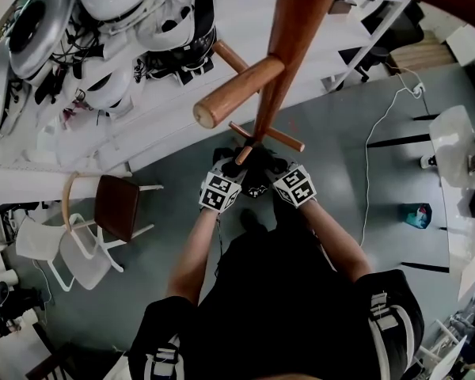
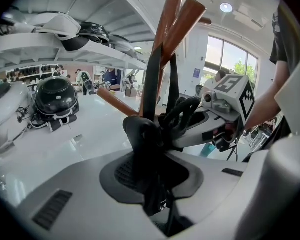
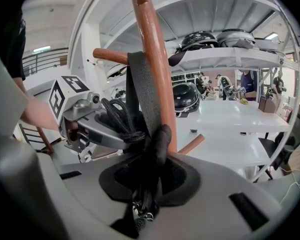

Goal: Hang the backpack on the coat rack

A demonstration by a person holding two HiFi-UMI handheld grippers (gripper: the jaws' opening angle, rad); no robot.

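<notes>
Grey floor (image 1: 340, 188) lies under the wooden coat rack (image 1: 294, 46). Left claw (image 1: 236, 161) and right claw (image 1: 267, 165) each pinch the black backpack (image 2: 142, 134) beside it.

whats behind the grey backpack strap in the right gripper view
The coat rack's wooden pole stands right behind the strap, with a black helmet further back. The strap covers the joint where the peg meets the pole, so that spot cannot be seen.

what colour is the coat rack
Reddish-brown polished wood. The coat rack shows best in the right gripper view.
</notes>
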